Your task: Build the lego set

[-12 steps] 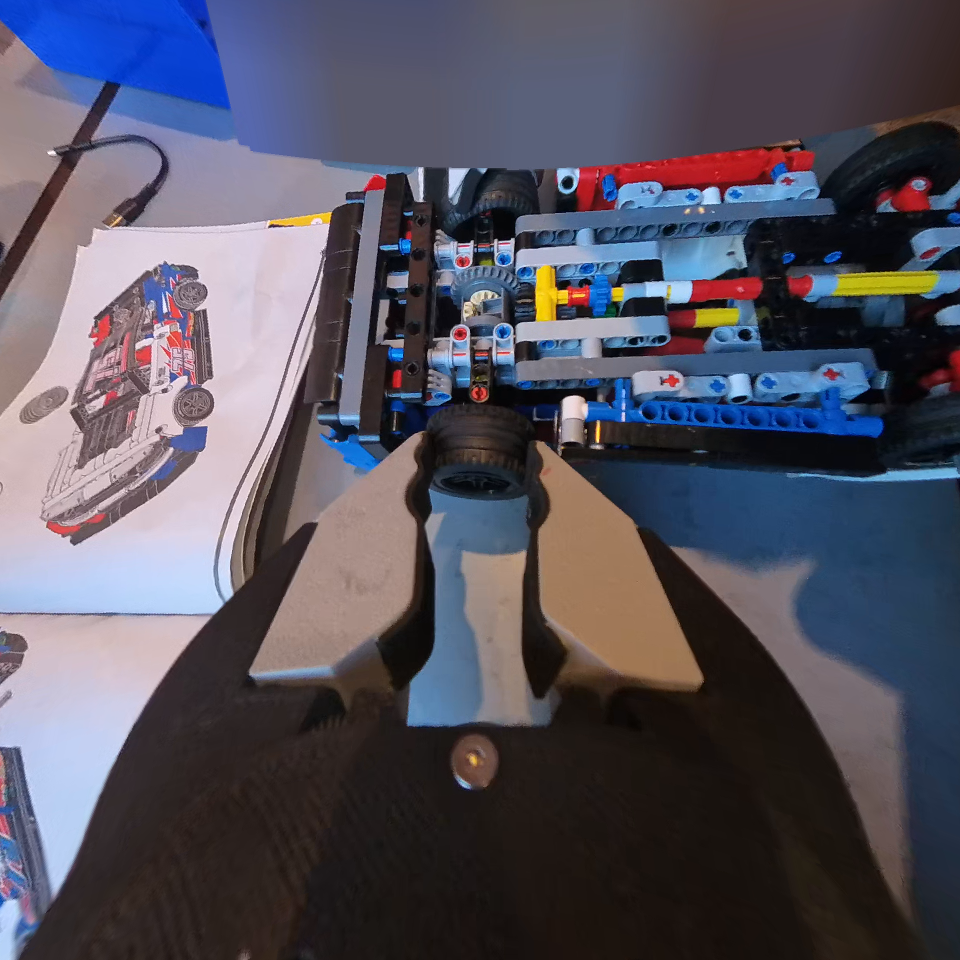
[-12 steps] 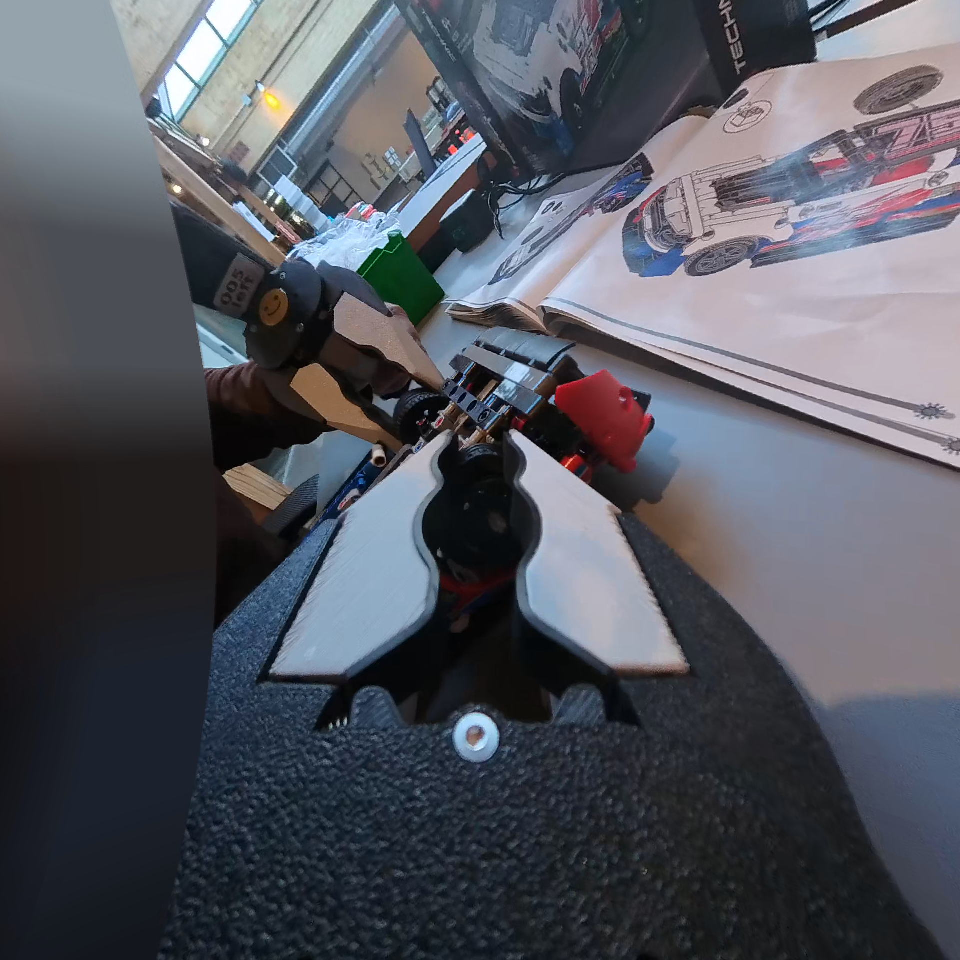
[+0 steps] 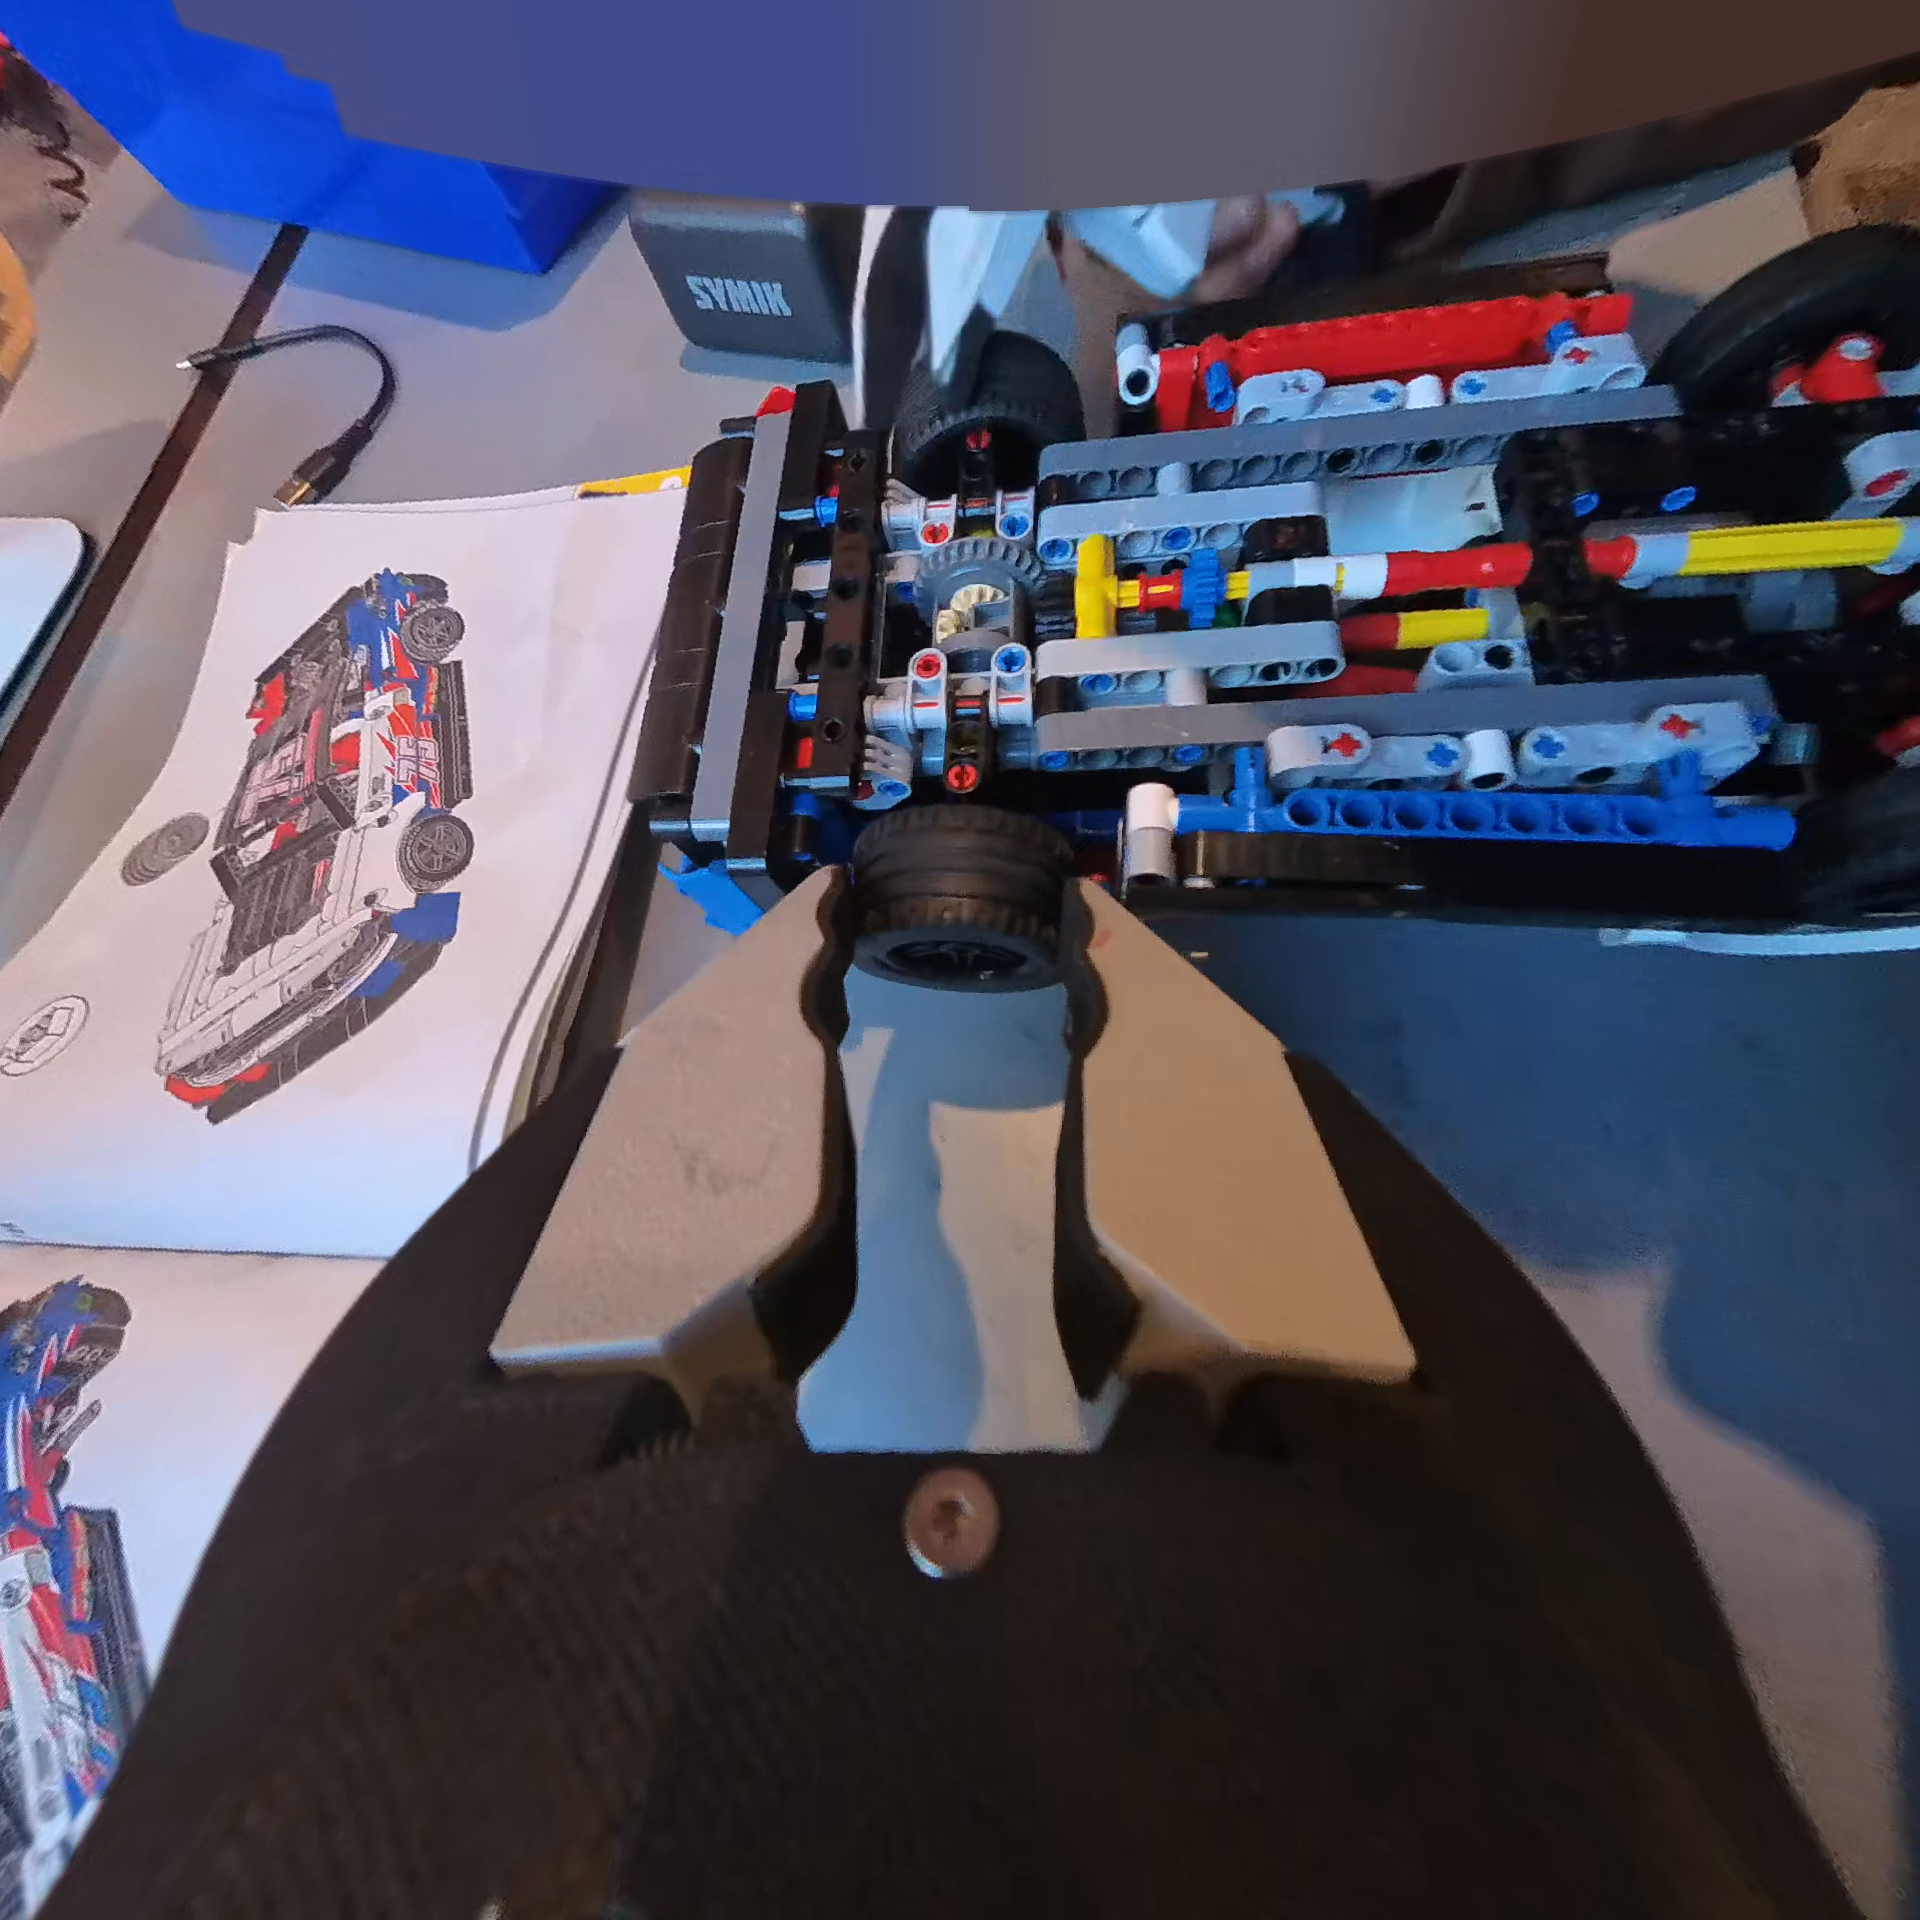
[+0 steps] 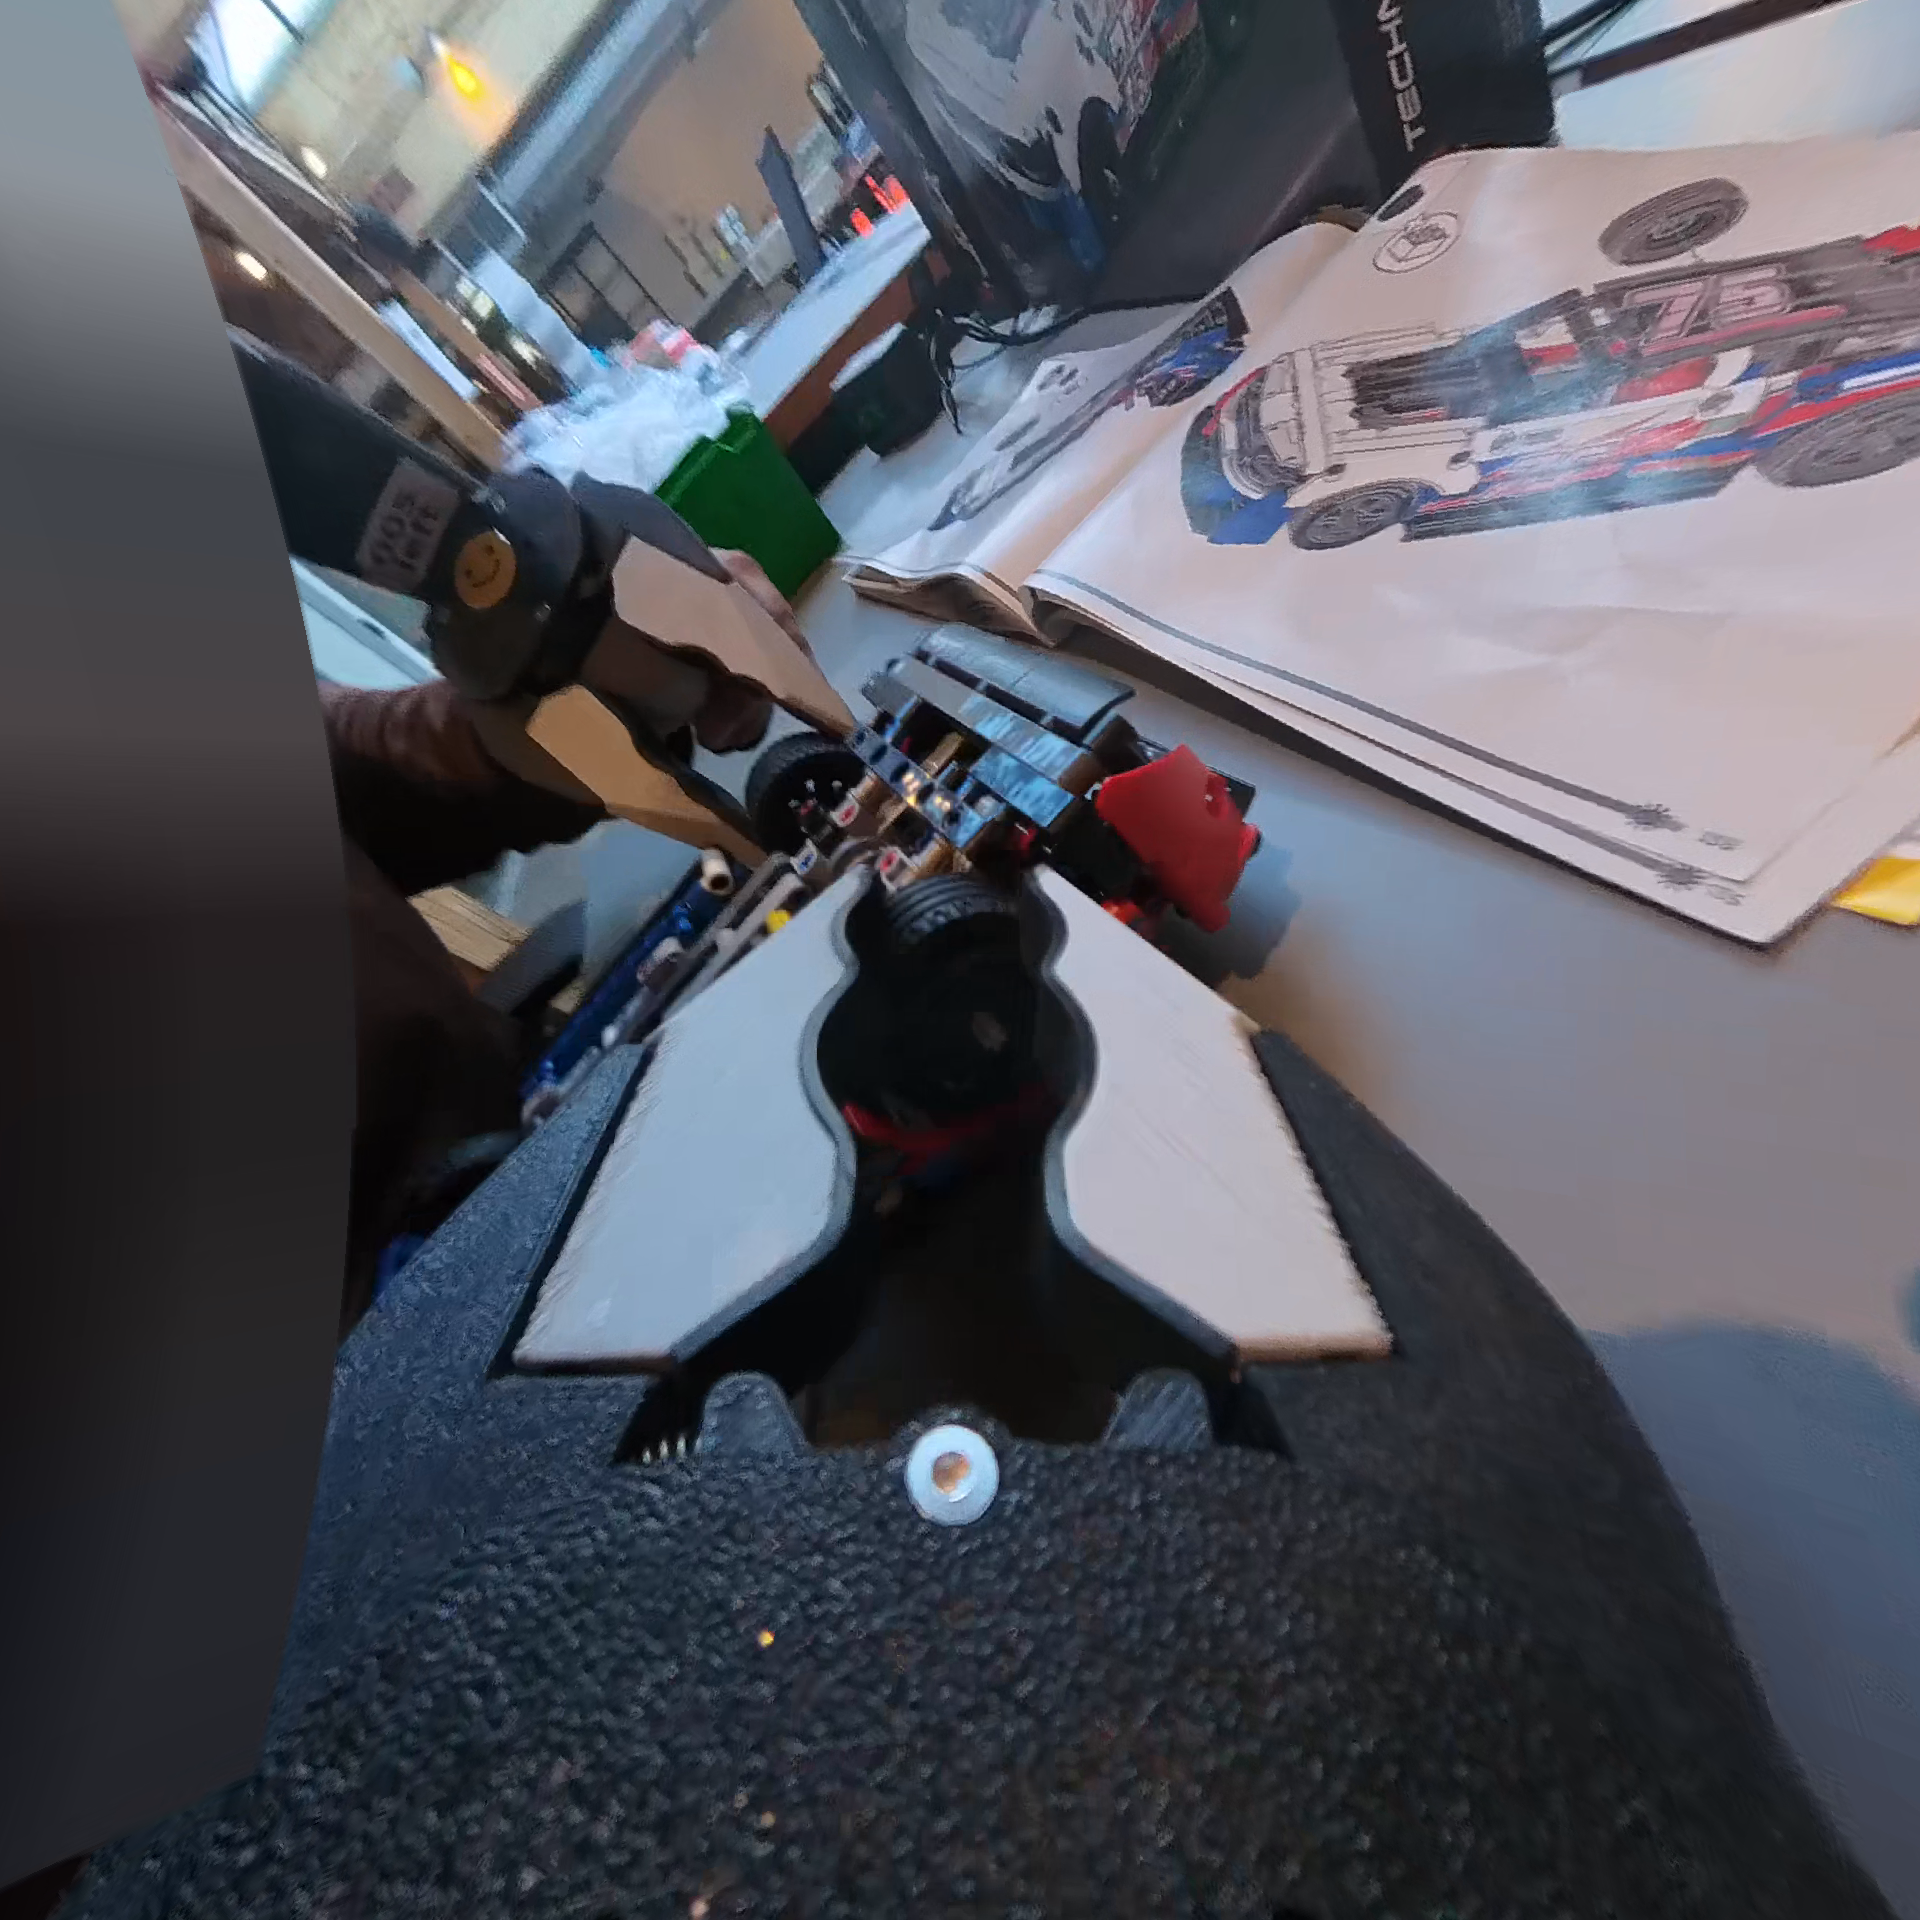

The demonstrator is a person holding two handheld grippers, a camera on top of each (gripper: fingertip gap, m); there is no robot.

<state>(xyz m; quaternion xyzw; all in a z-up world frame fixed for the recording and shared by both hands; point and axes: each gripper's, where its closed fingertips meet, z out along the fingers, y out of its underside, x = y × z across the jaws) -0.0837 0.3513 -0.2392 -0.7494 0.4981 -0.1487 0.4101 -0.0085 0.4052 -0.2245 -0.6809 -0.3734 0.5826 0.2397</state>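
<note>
Left tool (image 3: 956, 914): you grip the near wheel (image 3: 961, 899) between its fingers, at the car's rear edge.
Right tool (image 4: 945, 914): it pinches the far wheel (image 4: 951, 925) on the opposite side.
Car (image 3: 1299, 644): chassis lies underside up on the counter (image 3: 1558, 1143), between your tools.
Manual (image 3: 343, 831): open, left of the car.

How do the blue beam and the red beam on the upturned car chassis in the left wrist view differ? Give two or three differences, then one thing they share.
Colour: the blue beam is blue, the red beam red.
Place: the blue beam runs along the chassis edge nearer the left gripper; the red beam lies on the far edge.
Surface: the blue beam shows a row of round holes; the red beam's face looks smoother.
Shared: both run lengthwise along the chassis.
</note>
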